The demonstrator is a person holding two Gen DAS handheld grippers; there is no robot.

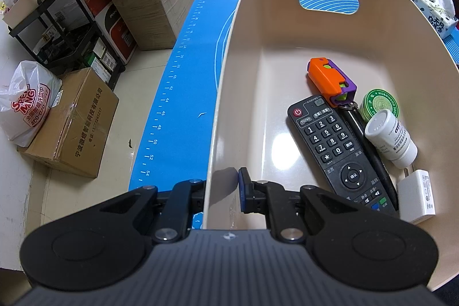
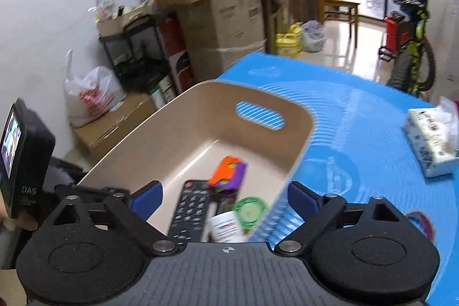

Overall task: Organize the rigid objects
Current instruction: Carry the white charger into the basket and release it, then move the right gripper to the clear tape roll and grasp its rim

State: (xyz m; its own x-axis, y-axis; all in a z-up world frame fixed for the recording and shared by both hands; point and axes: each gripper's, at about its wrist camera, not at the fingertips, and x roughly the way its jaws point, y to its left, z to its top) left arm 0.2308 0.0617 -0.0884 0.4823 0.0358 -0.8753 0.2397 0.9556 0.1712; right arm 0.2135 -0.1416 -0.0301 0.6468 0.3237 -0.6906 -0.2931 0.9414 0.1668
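Six things already lie in the bin (image 1: pixel 229 93): remote (image 1: pixel 338 145), toy (image 1: pixel 330 79), tin (image 1: pixel 380 105), bottle (image 1: pixel 391 136), pen (image 1: pixel 370 145), charger (image 1: pixel 416 195). The left gripper (image 1: pixel 222 191) clamps the bin's wall; the right gripper (image 2: pixel 225 195) gapes empty, and no more loose items show, so probably nearly done.

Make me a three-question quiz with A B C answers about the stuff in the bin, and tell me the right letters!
1. Where is the remote?
A. inside the beige bin
B. on the blue mat
C. on the floor

2. What colour is the round tin?
A. red
B. green
C. black

3. How is the right gripper?
A. shut on the remote
B. shut on nothing
C. open

Answers: 1 A, it lies on the bin's floor. 2 B, its lid is green. 3 C, its blue pads stand wide apart, holding nothing.
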